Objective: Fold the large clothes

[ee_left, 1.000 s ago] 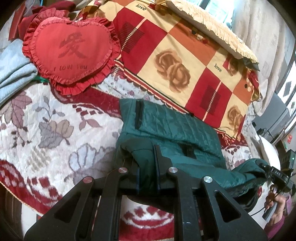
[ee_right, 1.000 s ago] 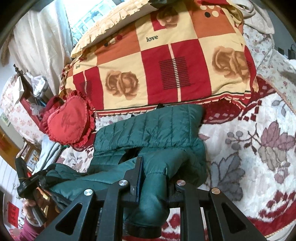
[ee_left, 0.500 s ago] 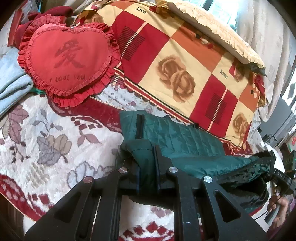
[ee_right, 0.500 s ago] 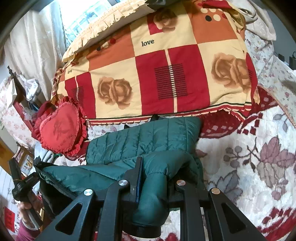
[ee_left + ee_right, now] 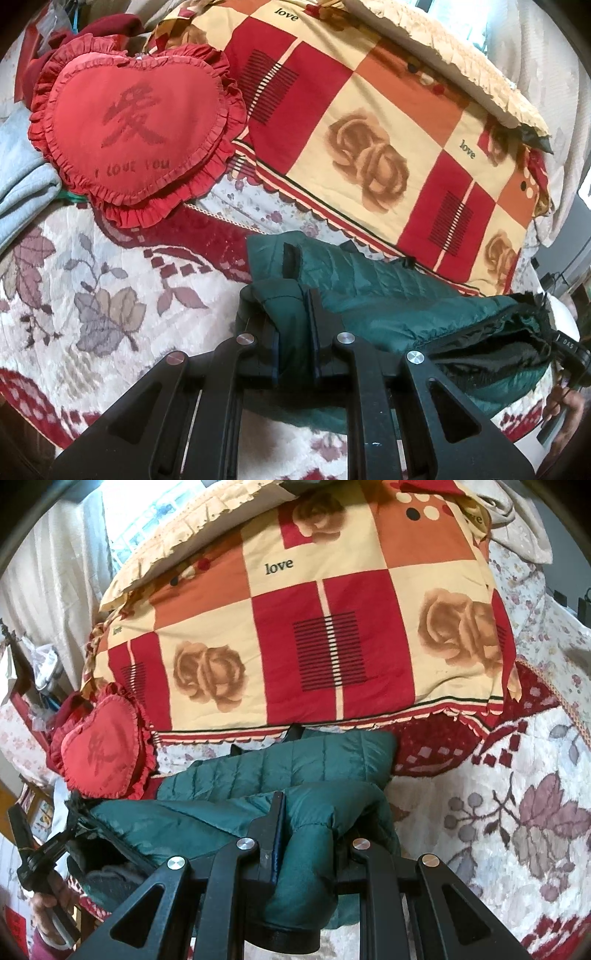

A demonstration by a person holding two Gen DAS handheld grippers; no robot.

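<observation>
Item: dark green quilted puffer jacket (image 5: pixel 369 280), lying on the bed (image 5: pixel 92 295) over a floral bedspread, just below a folded checked rose quilt (image 5: pixel 332 646); near edge lifted. Left hand-held gripper (image 5: pixel 293 332) pinches one bunched end; right hand-held gripper (image 5: pixel 306 834) pinches the other. Handling, as judged: light, soft, puffy, slippery shell; springs back, so grip thick seams or hems. Nearby: red heart cushion (image 5: pixel 133 125). Containers: none visible.
</observation>
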